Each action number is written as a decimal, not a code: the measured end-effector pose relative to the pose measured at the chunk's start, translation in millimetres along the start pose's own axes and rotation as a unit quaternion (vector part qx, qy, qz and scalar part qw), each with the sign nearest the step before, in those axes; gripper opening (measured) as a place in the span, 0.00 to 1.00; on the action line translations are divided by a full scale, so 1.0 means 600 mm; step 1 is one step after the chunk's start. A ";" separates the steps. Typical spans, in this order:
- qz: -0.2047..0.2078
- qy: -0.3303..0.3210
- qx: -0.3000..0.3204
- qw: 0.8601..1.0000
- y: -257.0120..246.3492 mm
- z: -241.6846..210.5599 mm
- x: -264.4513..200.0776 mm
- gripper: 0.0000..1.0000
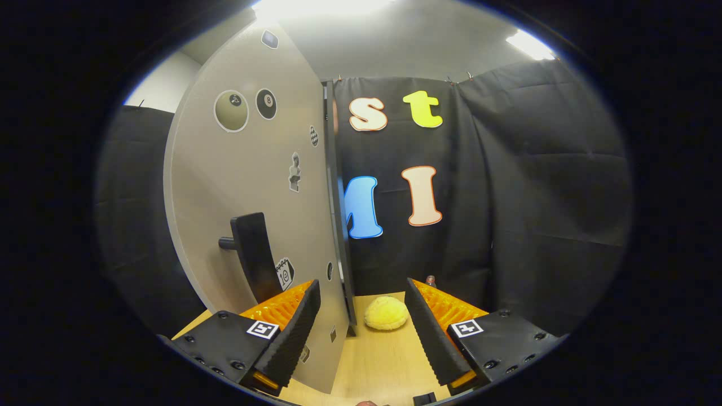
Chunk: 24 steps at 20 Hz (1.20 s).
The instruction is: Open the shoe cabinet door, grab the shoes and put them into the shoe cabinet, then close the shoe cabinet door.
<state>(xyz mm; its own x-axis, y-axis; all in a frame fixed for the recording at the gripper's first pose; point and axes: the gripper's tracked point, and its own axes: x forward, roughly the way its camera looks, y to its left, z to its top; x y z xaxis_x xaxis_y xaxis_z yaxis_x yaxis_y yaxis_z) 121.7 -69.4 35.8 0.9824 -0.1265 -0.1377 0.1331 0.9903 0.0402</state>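
1. The tall beige shoe cabinet door (248,186), flat-panelled and dotted with small stickers, stands swung out and seen near edge-on. All places below are given relative to this door. Its leading edge crosses in front of the left finger (293,332), so a careless sideways move could knock the finger against the panel and swing the door wider or back.

2. The black curved handle (255,256) sits low on the door's face, on a short stub. It lies just beyond the left finger, apart from it. A grab at it from this angle risks a one-sided hook, not a grip, and a slip.

3. The dark cabinet edge (337,225) runs upright along the door's right side. What lies inside the cabinet is hidden, so I cannot tell whether room is free for the shoe.

4. The hand-held gripper (361,332), black with orange ribbed backing, is spread wide and holds nothing. Its left finger overlaps the door's lower corner in the view.

5. The pale yellow fluffy shoe (386,312), rounded like a slipper, rests on the light wooden counter (372,361) to the right of the door's foot, just ahead of the fingers and between them. It is soft, so a shallow pinch may catch only the pile and drop it. It is also close to the door's foot, and a door that swings back could push it.
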 end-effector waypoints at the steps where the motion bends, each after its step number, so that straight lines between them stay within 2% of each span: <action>1: 0.001 0.001 -0.003 1.000 0.014 0.000 0.001 0.95; 6: 0.010 0.016 -0.012 1.000 0.110 -0.009 0.011 0.95; 9: 0.019 0.014 -0.043 0.999 0.164 -0.009 0.031 0.95; 12: 0.031 0.012 -0.031 0.999 0.214 -0.011 0.054 0.95; 14: 0.047 0.017 -0.018 0.999 0.253 -0.013 0.067 0.95; 17: 0.101 0.015 -0.014 0.995 0.319 -0.012 0.072 0.98; 24: 0.131 0.010 -0.038 0.991 0.350 -0.016 0.067 0.98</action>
<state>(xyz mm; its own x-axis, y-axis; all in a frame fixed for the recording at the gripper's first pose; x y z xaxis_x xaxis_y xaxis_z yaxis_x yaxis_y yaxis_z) 187.8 134.3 29.1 0.9791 0.1357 -0.1514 -0.1369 0.9906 0.0021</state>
